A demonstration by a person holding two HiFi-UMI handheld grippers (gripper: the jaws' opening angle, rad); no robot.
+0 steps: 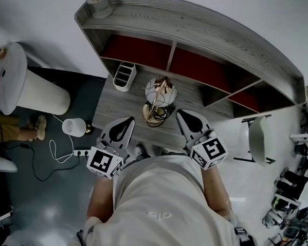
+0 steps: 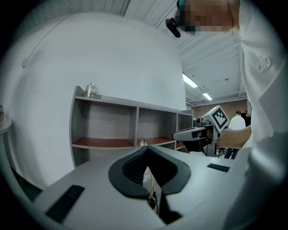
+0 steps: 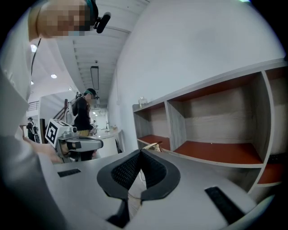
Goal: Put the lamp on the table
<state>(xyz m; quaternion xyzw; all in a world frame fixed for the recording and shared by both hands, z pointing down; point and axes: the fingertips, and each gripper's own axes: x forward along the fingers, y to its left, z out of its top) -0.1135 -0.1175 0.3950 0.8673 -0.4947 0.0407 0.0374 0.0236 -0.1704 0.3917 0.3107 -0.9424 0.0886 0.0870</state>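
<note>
The left gripper (image 1: 129,120) has its two dark-padded jaws pressed together, tip to tip, with nothing pinched between them; its own view (image 2: 146,149) shows the pads meeting at the front. The right gripper (image 1: 182,112) is likewise closed and empty, the pads joined at the tip (image 3: 140,152).

Both grippers hover over the near edge of the grey wood-grain desk (image 1: 109,103), angled inward toward each other. Between them and just ahead of their tips stands the lamp with a round pale globe in a gold wire frame on a gold disc base (image 1: 159,96). It is upright on the desk, to the right of the left gripper and to the left of the right gripper, and neither gripper touches it. In the left gripper view, only a sliver of its gold frame (image 2: 141,143) peeks over the jaws. In the right gripper view, a gold edge (image 3: 153,145) shows just beyond the tips.

Beyond the lamp rises the grey shelf unit with red-lined compartments (image 1: 199,37). Ahead of the left gripper, at the back of the desk, sits a grey divided organiser box (image 1: 124,75). A small glass jar with a metal lid (image 1: 100,2) stands on top of the shelf unit, at its left end.
</note>
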